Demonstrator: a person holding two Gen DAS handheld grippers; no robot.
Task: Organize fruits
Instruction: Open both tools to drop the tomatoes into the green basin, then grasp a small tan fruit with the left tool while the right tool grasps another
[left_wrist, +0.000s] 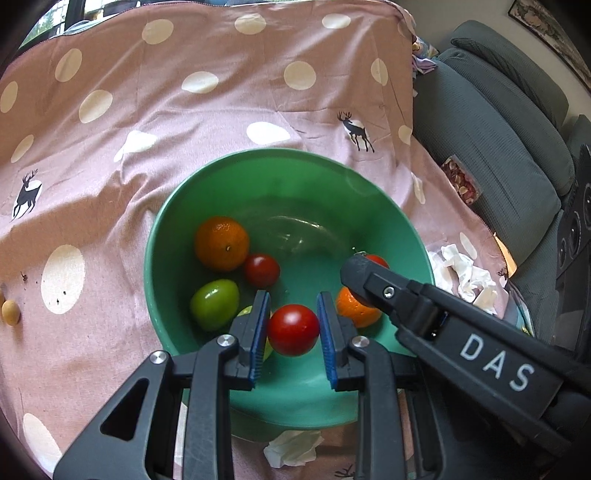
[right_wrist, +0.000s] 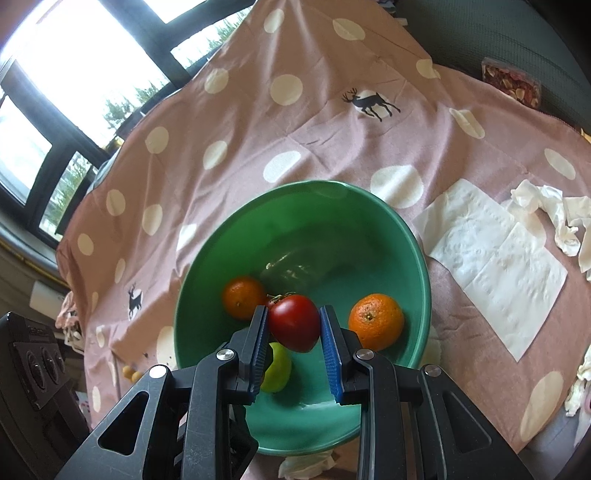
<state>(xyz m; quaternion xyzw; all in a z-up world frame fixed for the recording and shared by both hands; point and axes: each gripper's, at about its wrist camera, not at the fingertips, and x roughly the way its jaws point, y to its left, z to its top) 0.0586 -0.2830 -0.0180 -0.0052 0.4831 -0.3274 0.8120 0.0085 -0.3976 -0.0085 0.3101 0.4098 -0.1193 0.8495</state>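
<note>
Left wrist view: left gripper (left_wrist: 293, 325) clamped on a red tomato (left_wrist: 293, 329) over the green bowl (left_wrist: 177, 210); right gripper (right_wrist: 293, 325) pinches another tomato (right_wrist: 294, 322).

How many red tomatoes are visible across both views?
3: one gripped by the left tool, one gripped by the right tool, and one loose in the green bowl beside the orange at. More may be hidden.
</note>
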